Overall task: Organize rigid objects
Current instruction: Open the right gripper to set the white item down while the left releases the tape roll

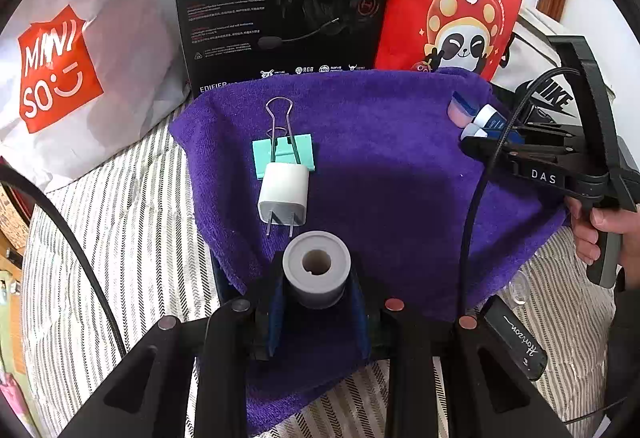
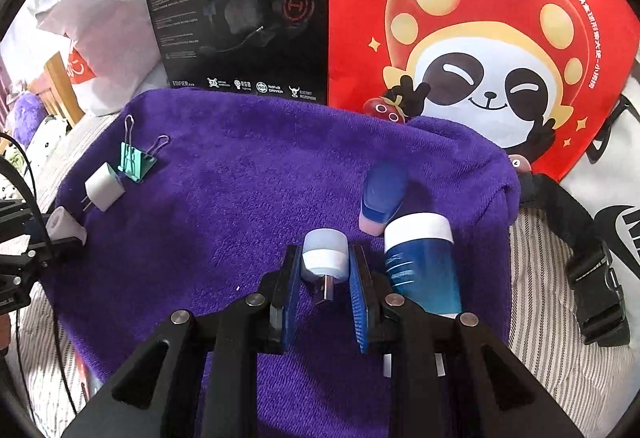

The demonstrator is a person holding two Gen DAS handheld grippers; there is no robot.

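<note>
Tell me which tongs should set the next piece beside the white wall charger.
Left. The left tongs grip the grey plastic spool just short of the white wall charger; the right tongs hold the small white USB light far across the purple towel.

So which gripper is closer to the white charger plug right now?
Left. The left gripper, holding a gray spool, sits just short of the white charger plug. The right gripper is far across the purple towel, around a small USB light.
</note>
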